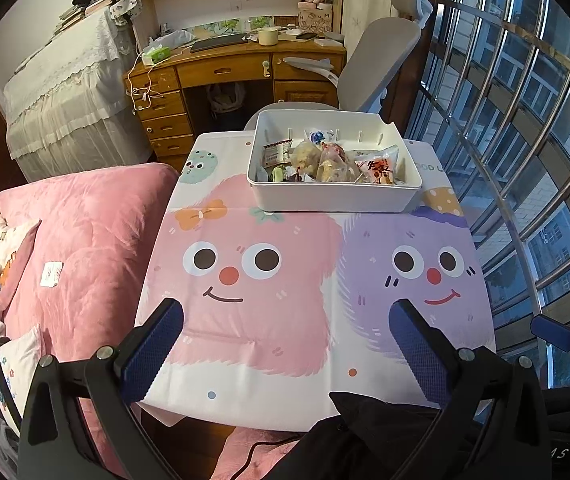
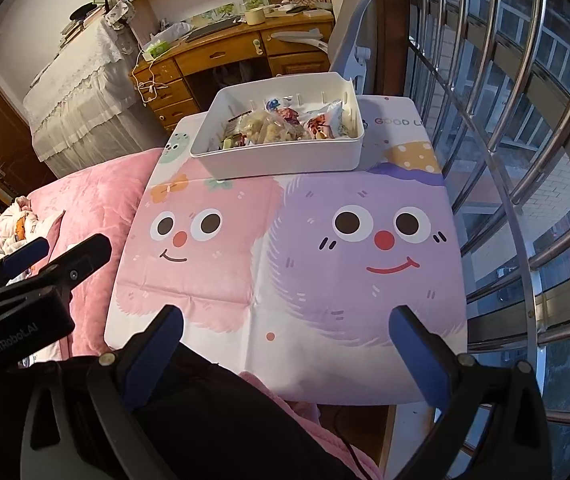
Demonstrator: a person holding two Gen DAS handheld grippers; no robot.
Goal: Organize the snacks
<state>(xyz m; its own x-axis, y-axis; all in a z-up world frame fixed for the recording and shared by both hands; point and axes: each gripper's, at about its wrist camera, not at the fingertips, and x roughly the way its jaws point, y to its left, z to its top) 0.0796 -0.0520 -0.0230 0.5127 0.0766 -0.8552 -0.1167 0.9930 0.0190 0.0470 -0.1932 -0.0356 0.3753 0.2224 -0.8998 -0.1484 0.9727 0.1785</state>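
Observation:
A white plastic bin (image 1: 333,196) stands at the far end of the small table, holding several packaged snacks (image 1: 333,162). It also shows in the right wrist view (image 2: 281,156), with the snacks (image 2: 281,126) piled inside. My left gripper (image 1: 287,308) is open and empty, held above the near part of the cartoon tablecloth (image 1: 277,344), well short of the bin. My right gripper (image 2: 287,316) is open and empty too, over the near edge of the tablecloth (image 2: 325,280). The left gripper's body (image 2: 25,280) shows at the left of the right wrist view.
A bed with a pink quilt (image 1: 85,240) lies to the left of the table. A window with metal bars (image 1: 525,160) runs along the right. A grey office chair (image 1: 373,68) and a wooden desk (image 1: 225,68) stand behind the table.

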